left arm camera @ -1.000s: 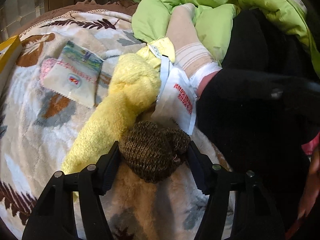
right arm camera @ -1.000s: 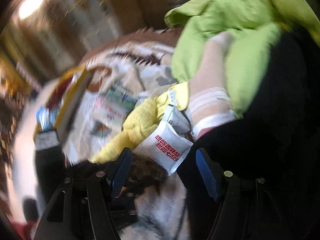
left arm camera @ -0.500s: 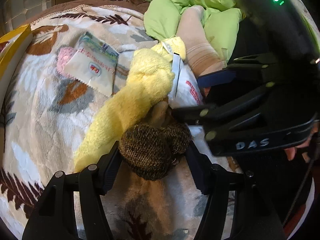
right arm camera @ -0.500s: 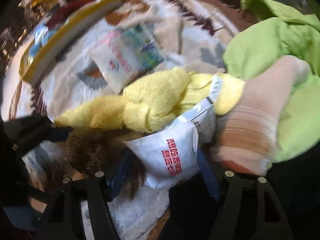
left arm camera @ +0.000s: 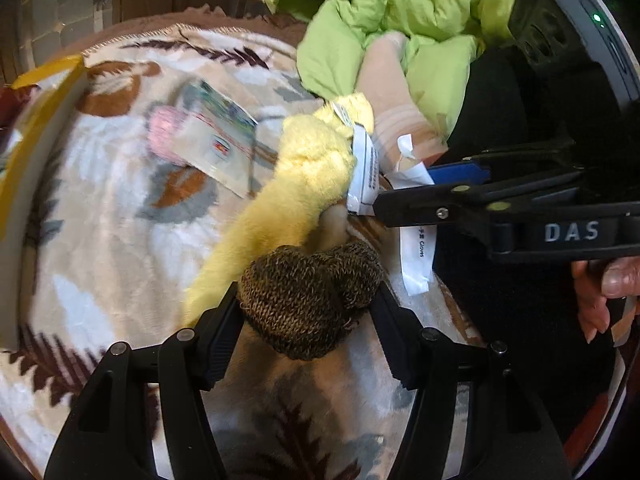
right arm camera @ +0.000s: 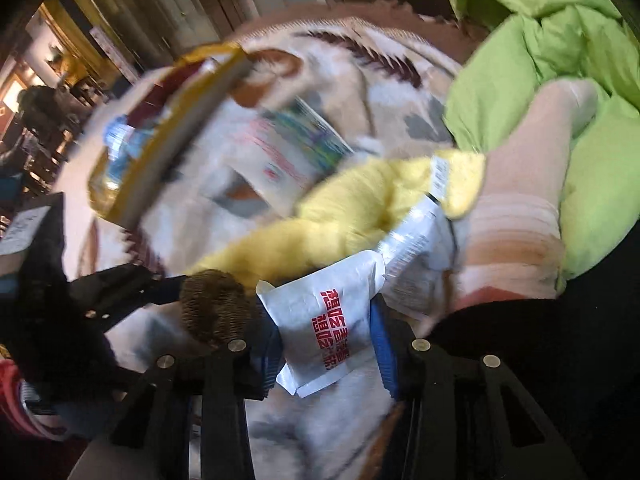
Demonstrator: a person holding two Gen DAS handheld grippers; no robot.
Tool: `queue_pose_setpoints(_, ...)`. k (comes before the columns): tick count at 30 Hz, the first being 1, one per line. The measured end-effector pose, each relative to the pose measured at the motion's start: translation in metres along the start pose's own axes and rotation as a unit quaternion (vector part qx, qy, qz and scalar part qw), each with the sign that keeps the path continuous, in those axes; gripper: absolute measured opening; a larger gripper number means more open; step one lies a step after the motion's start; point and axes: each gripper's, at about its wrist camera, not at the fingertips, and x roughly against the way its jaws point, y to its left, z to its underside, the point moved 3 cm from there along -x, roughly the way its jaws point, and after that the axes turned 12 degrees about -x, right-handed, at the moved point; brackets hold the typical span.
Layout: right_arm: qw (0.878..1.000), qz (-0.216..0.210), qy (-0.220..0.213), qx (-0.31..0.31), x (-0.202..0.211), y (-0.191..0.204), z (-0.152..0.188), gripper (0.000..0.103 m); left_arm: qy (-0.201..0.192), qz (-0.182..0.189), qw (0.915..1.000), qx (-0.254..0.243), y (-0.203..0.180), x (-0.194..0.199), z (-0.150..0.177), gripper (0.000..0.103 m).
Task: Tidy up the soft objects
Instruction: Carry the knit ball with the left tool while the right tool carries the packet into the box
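Socks and other soft things lie heaped on the blanket (left arm camera: 100, 208): a brown knit sock (left arm camera: 308, 300) in front, a yellow sock (left arm camera: 296, 184) running up behind it, a peach sock (left arm camera: 392, 108) against the green quilt (left arm camera: 400, 20), and black cloth (left arm camera: 520, 308) to the right.

My left tongs (left arm camera: 308, 320) are clenched on the brown sock, a finger pressed into each side of the bundle, as they were a second ago. What has changed is on my right. A second ago my right tongs (right arm camera: 326, 344) were out of the left view and hung short of the white packet (right arm camera: 328, 320). Now they reach in from the right, and the packet stands between their blue pads (right arm camera: 382, 344). The pads look close on it or touching. Blur keeps me from saying they have bitten, so I cannot tell whether that grip is made.

I judge the packet is being pulled out of the socks so the soft things can be sorted alone. It is wedged under the yellow sock and beside a second packet (right arm camera: 416, 248), so a lift may drag those along. A flat sachet (left arm camera: 216, 140) and a yellow-rimmed box (left arm camera: 36, 120) lie well apart to the left.
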Motion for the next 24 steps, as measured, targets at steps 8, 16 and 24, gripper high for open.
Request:
queue_pose_setpoints(8,0.998,-0.043,-0.038,0.023,0.011,0.071,-0.024,0.041,-0.042,-0.034,0.9983,0.022,0.039,0.064,0.004,0.061)
queue_pose_setpoints(16,0.992,-0.096,-0.055,0.055,0.0,0.169,-0.061,0.041,-0.069,-0.108,0.9902,0.055,0.116,0.125,0.012,0.061)
queue_pose_setpoints(24,0.991,-0.108,-0.048,0.066,-0.044,0.251,-0.096,0.041,-0.058,-0.162,0.9805,0.096,0.193,0.147,0.037,0.061)
